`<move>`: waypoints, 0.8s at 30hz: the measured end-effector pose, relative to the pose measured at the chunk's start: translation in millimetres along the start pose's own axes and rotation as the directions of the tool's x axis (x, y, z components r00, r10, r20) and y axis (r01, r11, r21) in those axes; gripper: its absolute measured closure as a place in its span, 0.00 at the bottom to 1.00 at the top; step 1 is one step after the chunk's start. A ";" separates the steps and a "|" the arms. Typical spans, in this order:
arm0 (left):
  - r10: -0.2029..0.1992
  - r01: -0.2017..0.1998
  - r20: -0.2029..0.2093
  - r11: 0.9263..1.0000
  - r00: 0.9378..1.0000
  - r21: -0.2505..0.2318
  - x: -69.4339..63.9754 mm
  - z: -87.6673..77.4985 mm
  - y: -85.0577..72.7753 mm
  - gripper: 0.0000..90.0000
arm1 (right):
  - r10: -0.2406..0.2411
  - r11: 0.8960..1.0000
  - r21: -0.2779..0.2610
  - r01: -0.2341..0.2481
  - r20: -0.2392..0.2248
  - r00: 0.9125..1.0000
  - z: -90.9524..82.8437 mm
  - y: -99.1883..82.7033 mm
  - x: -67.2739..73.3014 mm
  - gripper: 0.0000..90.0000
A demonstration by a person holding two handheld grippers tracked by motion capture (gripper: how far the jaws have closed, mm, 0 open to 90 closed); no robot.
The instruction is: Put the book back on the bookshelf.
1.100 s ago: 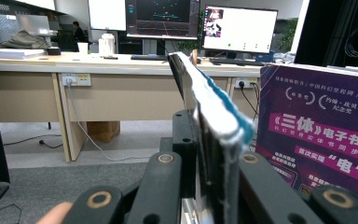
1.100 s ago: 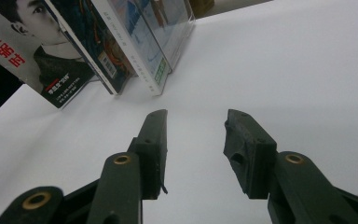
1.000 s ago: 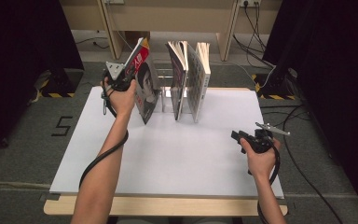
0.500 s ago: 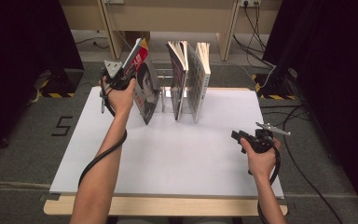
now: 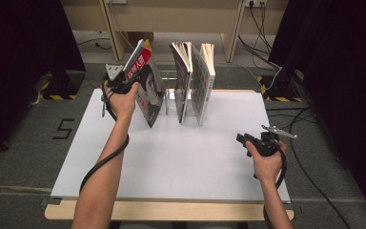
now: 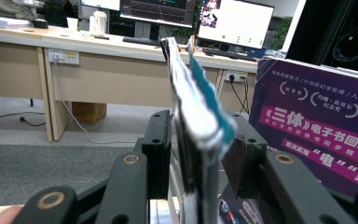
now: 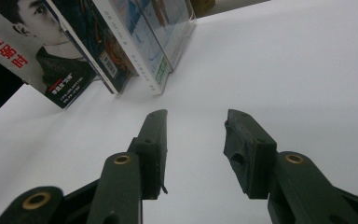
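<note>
As the work in hand looks to be standing books in a row at the top centre of the white table [image 5: 171, 162], it seems near its end. The portrait-cover book [image 5: 150, 93] already stands on its lower edge at the left end of the row, leaning to the right, and I judge that it is placed.

The left gripper [image 5: 132, 72] is at that book's upper edge, in the upper left of the high view. Its jaws have just been opening. In the left gripper view the book's top edge [image 6: 191, 93] lies between the parted pads of this gripper [image 6: 196, 154], so the claw reads as released, not clenched. What seems left is to draw that hand clear without tipping the book, which has no support on its left side.

The right gripper [image 5: 242, 139] is well apart from the books, low on the right of the high view above bare table. In its own view this gripper [image 7: 196, 140] has its jaws spread with nothing between them.

Counted:
- **Books:** three, as far as I can tell. They are the portrait one, a dark-covered book [image 5: 182, 86] just to its right, and a pale-covered book [image 5: 204, 81] beyond that.
- **Grippers:** two, one in each hand.
- **Table:** one.

Something clear and shiny sits among the books, perhaps a stand, but I cannot make it out.
</note>
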State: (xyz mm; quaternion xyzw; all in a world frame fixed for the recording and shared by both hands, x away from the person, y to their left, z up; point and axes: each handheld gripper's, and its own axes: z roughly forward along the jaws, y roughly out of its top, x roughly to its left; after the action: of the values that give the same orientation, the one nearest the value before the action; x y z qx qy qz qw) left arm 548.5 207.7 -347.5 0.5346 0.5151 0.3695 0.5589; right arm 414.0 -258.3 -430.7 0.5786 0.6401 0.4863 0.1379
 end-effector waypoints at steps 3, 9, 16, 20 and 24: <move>-0.011 0.011 0.002 1.000 1.000 0.005 1.8 -0.9 -2.3 0.70 | 0.001 1.000 0.004 -0.001 -0.001 1.000 0.2 -0.2 0.1 0.66; -0.021 0.020 0.009 1.000 1.000 0.011 2.4 -5.2 -6.5 0.68 | -0.006 1.000 0.004 0.006 -0.001 1.000 0.5 -0.1 0.2 0.66; -0.044 0.043 0.020 0.999 0.999 0.025 1.7 -12.3 -5.8 0.62 | -0.009 1.000 0.005 0.009 -0.001 1.000 0.6 -0.1 0.6 0.66; -0.055 0.055 0.016 0.998 0.998 0.038 3.1 -15.0 -5.7 0.58 | -0.006 1.000 0.008 0.006 -0.002 1.000 0.7 -0.3 1.2 0.66; -0.061 0.060 0.026 0.997 0.998 0.049 4.2 -19.0 -4.5 0.56 | -0.008 1.000 0.005 0.008 -0.002 1.000 0.8 -0.3 1.4 0.66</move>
State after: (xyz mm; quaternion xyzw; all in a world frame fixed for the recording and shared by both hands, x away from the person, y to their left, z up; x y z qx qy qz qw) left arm 530.3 215.2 -350.7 0.5368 0.5322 0.3326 0.5639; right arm 414.0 -256.7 -430.8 0.5759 0.6436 0.4849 0.1377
